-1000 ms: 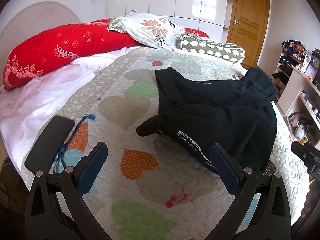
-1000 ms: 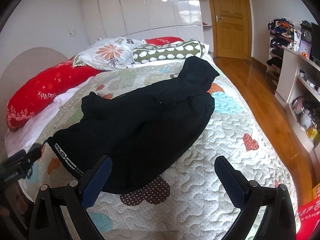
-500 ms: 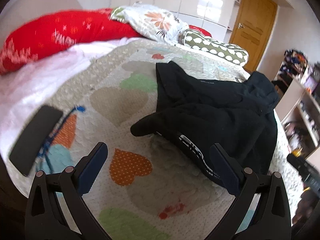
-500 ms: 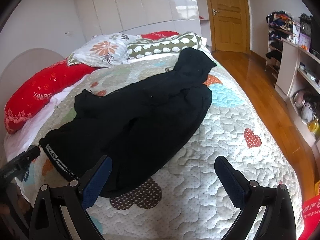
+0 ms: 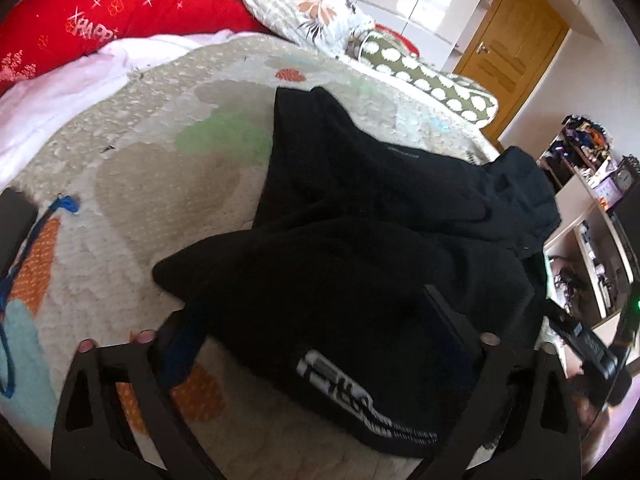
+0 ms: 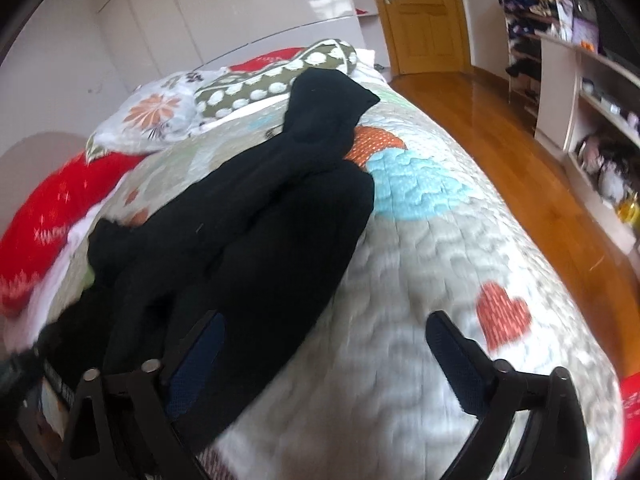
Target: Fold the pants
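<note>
I am looking at a wide bed under a cream quilted bedspread with coloured hearts (image 6: 420,248), and on it the rumpled black fabric pants (image 5: 380,216) are lying unfolded, running from my near edge toward twelve o'clock, so I am judging the folding as barely begun: no crease made, every fold still ahead. My left gripper (image 5: 316,340) is sitting with its jaws spread apart around the printed waistband end, cloth bunched between them but not pinched as far as I can tell. My right gripper (image 6: 324,352) is hanging wide apart at the pants' right edge, its left finger over the cloth. At ten o'clock a long red bolster (image 5: 120,20) is lying; a wooden door (image 6: 424,20) is standing at one o'clock.
</note>
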{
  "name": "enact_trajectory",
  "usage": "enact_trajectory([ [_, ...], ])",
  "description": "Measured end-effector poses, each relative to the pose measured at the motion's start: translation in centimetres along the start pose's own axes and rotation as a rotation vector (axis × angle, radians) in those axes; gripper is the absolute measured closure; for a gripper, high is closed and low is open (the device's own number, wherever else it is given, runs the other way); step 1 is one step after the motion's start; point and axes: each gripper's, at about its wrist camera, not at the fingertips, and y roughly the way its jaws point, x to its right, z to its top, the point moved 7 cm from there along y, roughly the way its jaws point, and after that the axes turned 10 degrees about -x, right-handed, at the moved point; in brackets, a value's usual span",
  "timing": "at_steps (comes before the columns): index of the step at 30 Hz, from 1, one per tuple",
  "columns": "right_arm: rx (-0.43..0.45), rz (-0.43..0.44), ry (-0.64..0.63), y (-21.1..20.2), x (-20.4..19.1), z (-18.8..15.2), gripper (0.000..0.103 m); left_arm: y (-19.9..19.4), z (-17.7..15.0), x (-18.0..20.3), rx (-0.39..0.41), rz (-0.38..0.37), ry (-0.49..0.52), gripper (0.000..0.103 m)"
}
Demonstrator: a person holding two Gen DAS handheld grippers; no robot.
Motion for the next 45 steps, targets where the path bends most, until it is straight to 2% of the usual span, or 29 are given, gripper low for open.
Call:
enact_trajectory([
  [2, -0.005, -0.014, -0.005, 1.7, 0.1, 1.6, 0.036, 1.0, 0.3, -0.2, -0.026, 0.033, -0.008, 0.04],
  [3, 0.012, -0.02, -0.012, 2.0, 0.1, 2.2, 0.044, 1.4, 0.6, -0.4, -0.027, 0.043, -0.013, 0.043],
  [4, 0.019, -0.02, -0.004, 2.3, 0.2, 2.9, 0.052, 1.5, 0.8, -0.7, -0.018, 0.044, -0.017, 0.051],
  [5, 0.022, -0.014, 0.014, 2.4, 0.3, 3.2, 0.072, 1.4, 1.0, -0.8, -0.006, 0.041, -0.022, 0.062],
  [6, 0.027, 0.028, 0.062, 2.3, 0.8, 3.8, 0.089, 1.2, 1.1, -0.9, -0.005, 0.032, -0.026, 0.067],
  [8, 0.032, 0.091, 0.107, 1.6, 1.1, 3.7, 0.098, 0.6, 1.2, -1.2, -0.001, -0.001, -0.034, 0.077],
  [13, 0.11, 0.107, 0.071, -3.9, 0.4, 1.2, 0.1, -2.9, 1.0, -2.5, 0.036, -0.027, -0.047, 0.083],
  [17, 0.142, 0.1, 0.022, -9.3, 0.3, -3.0, 0.1, -6.5, 0.1, -5.2, 0.087, -0.033, -0.066, 0.083],
  [20, 0.097, 0.044, -0.013, -9.8, 0.9, -6.4, 0.1, -6.4, -1.7, -7.5, 0.063, 0.022, -0.073, 0.083],
  [22, 0.008, 0.005, -0.021, -8.4, 2.1, -8.8, 0.098, -5.1, -3.3, -8.4, 0.015, 0.044, -0.07, 0.083],
  [23, -0.045, -0.002, -0.008, -7.7, 3.0, -9.9, 0.095, -4.6, -4.1, -8.7, -0.006, 0.044, -0.07, 0.083],
  [24, -0.06, -0.003, 0.01, -7.7, 3.6, -10.5, 0.082, -4.4, -4.7, -8.8, -0.008, 0.041, -0.072, 0.082],
  [27, 0.015, -0.028, 0.084, -9.6, 5.8, -10.2, 0.055, -5.1, -5.1, -8.7, 0.013, 0.04, -0.073, 0.082],
  [29, 0.085, -0.05, 0.119, -10.6, 7.0, -8.7, 0.047, -5.0, -4.9, -8.6, 0.012, 0.056, -0.079, 0.083],
  [30, 0.096, -0.053, 0.118, -10.4, 7.2, -8.1, 0.041, -4.9, -4.9, -8.5, 0.012, 0.062, -0.08, 0.083],
  [31, 0.094, -0.063, 0.115, -9.9, 7.3, -7.4, 0.04, -4.8, -4.8, -8.4, 0.013, 0.071, -0.082, 0.083],
  [35, -0.007, -0.023, 0.037, -5.0, 5.7, -5.8, 0.041, -4.6, -4.9, -8.4, 0.015, 0.083, -0.083, 0.082],
  [36, -0.033, -0.022, 0.032, -4.0, 5.5, -5.9, 0.05, -4.6, -4.9, -8.3, 0.011, 0.084, -0.083, 0.082],
  [37, -0.022, -0.045, 0.011, -3.7, 5.4, -6.0, 0.052, -4.7, -4.8, -8.3, 0.008, 0.086, -0.081, 0.082],
  [38, 0.016, -0.03, -0.028, -4.3, 4.6, -5.8, 0.077, -4.8, -4.8, -8.2, 0.005, 0.089, -0.077, 0.082],
  [39, 0.018, 0.031, -0.035, -4.8, 4.1, -5.8, 0.091, -4.8, -4.7, -8.0, 0.006, 0.091, -0.076, 0.082],
  [43, 0.093, 0.015, -0.023, -8.9, 4.9, -6.1, 0.091, -6.1, -5.1, -7.2, 0.025, 0.061, -0.055, 0.082],
  [45, 0.117, -0.013, 0.008, -10.5, 6.3, -6.8, 0.091, -5.8, -5.9, -7.2, 0.006, 0.024, -0.057, 0.074],
])
